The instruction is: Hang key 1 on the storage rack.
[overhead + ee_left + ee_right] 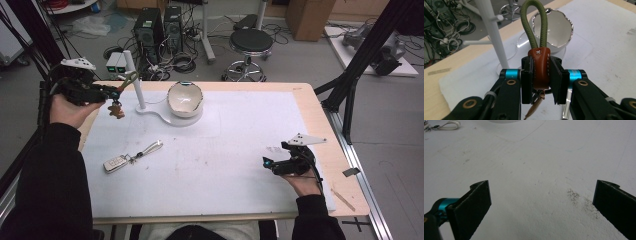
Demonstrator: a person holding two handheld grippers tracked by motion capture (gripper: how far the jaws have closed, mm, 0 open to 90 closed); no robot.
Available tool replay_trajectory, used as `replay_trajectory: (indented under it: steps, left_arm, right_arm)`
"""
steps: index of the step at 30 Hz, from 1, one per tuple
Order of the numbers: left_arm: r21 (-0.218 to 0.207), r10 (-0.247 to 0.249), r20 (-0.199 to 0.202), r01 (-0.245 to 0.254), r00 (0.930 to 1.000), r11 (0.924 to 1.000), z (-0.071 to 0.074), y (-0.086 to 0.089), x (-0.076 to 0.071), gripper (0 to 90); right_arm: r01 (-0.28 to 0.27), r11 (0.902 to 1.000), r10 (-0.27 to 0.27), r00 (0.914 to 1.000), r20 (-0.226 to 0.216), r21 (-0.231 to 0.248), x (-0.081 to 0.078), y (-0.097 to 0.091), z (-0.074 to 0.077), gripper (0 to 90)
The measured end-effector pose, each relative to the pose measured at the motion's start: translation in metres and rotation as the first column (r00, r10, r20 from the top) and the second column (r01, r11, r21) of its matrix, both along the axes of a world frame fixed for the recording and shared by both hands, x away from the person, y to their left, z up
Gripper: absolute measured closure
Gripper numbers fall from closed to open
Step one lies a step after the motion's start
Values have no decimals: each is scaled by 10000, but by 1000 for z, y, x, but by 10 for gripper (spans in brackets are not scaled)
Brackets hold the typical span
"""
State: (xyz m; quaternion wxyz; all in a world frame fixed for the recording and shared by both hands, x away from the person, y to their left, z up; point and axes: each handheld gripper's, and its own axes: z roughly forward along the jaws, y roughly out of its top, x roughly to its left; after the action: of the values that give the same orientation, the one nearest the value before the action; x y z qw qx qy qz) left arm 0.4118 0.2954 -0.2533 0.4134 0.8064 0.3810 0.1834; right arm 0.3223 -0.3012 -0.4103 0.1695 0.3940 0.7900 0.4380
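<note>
My left gripper point(541, 75) is shut on the brown leather tab point(541, 71) of a keychain, whose green cord loop point(534, 27) stands up beyond the jaws. In the high view that left gripper point(112, 94) is raised at the table's far left, the green loop point(131, 78) lies close to the white stand's post point(135, 80), and a small brown charm point(116, 109) dangles below. The white bowl point(185, 99) sits on the stand's base, just right of the post. My right gripper point(265, 163) rests low at the right of the white mat, open, with nothing between its pads point(472, 207).
A car key fob point(115, 163) with a ring and a pale strap point(151, 147) lies on the mat point(225, 145) at front left. The stand's post carries short side pegs point(475, 42). Behind the table are computer towers, cables and a black stool point(251, 42).
</note>
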Motion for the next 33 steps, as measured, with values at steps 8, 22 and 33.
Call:
replay_trajectory:
  steps: [8, 22, 33]
  left_arm:
    - [-387, 148, 27, -146, 9999, 9991, 13, 6, 9, 730]
    - [-438, 1222, -559, -1247, 9909, 9912, 12, 32, 37, 730]
    - [-363, 1703, -1054, -1749, 9797, 9839, -1, 42, 53, 730]
  right_arm:
    - [-11, 9999, 10, 10000, -45, -125, 0, 1, -1, 7]
    - [33, 9998, -34, 10000, -48, -220, 0, 1, -1, 7]
    - [47, 9997, -46, 10000, 33, -226, 0, 1, -1, 7]
